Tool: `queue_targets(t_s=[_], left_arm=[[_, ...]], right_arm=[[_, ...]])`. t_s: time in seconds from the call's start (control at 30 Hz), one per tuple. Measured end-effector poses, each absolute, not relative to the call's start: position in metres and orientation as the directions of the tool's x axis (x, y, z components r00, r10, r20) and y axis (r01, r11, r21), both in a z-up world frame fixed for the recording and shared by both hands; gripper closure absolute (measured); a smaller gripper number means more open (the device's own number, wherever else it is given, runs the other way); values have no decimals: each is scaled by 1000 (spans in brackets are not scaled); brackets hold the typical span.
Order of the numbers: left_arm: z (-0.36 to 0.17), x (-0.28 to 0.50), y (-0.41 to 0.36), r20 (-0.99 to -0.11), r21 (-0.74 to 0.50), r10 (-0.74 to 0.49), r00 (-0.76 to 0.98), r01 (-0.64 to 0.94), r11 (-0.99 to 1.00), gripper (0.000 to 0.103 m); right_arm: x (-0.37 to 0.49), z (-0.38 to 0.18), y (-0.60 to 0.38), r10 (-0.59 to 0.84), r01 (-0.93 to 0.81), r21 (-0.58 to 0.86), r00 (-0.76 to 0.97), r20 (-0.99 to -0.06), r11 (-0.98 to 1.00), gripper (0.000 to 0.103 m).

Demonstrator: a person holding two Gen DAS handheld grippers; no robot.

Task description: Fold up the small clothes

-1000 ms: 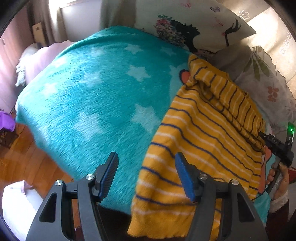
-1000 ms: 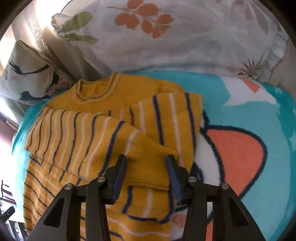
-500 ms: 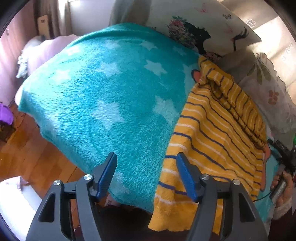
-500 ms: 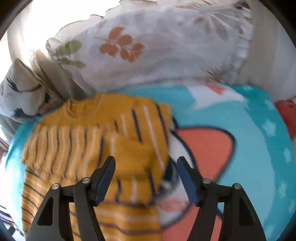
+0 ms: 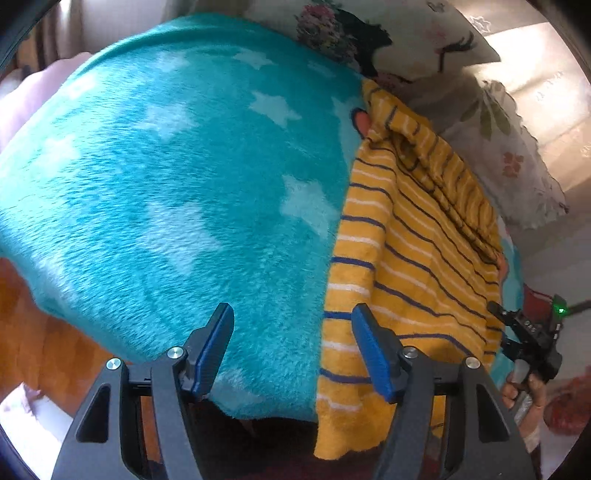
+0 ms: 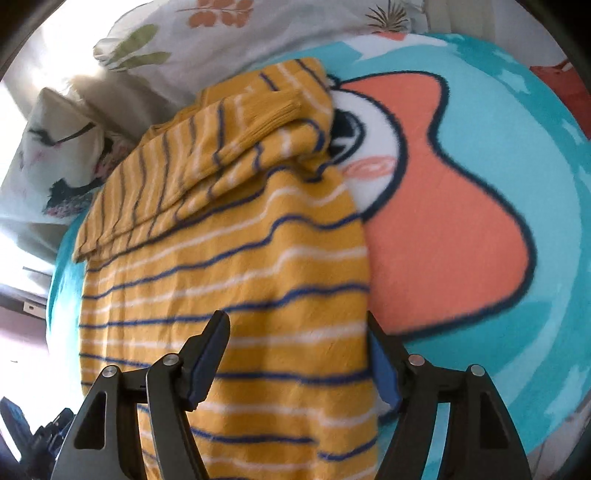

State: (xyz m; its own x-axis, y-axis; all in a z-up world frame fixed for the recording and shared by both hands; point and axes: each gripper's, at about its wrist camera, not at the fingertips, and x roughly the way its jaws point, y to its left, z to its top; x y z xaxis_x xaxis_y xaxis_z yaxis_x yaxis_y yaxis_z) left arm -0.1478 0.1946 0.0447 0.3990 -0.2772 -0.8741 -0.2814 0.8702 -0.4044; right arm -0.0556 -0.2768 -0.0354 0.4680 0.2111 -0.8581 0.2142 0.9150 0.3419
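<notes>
Both tongs spread, holding nothing: my left gripper over teal blanket, striped sweater at three o'clock; my right gripper (jaws opening) straddles its hem-side edge, long axis toward twelve.

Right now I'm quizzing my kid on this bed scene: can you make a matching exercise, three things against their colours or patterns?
Things:
1. sweater
2. blanket
3. pillow

Looks:
A. teal with pale stars
B. white with orange and green leaf prints
C. mustard yellow with navy and white stripes

Pairs: 1-C, 2-A, 3-B
</notes>
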Motion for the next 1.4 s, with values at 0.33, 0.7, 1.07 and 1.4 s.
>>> queue_targets(t_s=[0.33,0.7,1.07,1.4], left_arm=[[22,-124,176,-825,-533,-463,322,-172,829,38],[19,-135,134,-778,-593,-583,234,34,805,37],[21,-148,121,-816,-538,-553,167,128,833,86],[46,-171,183,-789,-590,-589,176,53,806,95]], right_arm=[[-115,-49,-275,434,209,602,520,-736,770,27],[-174,-80,-277,639,214,833,554,-534,510,28],[-191,-67,-248,505,251,695,531,-681,674,59],[-209,-45,-252,468,255,638,496,-731,727,94]])
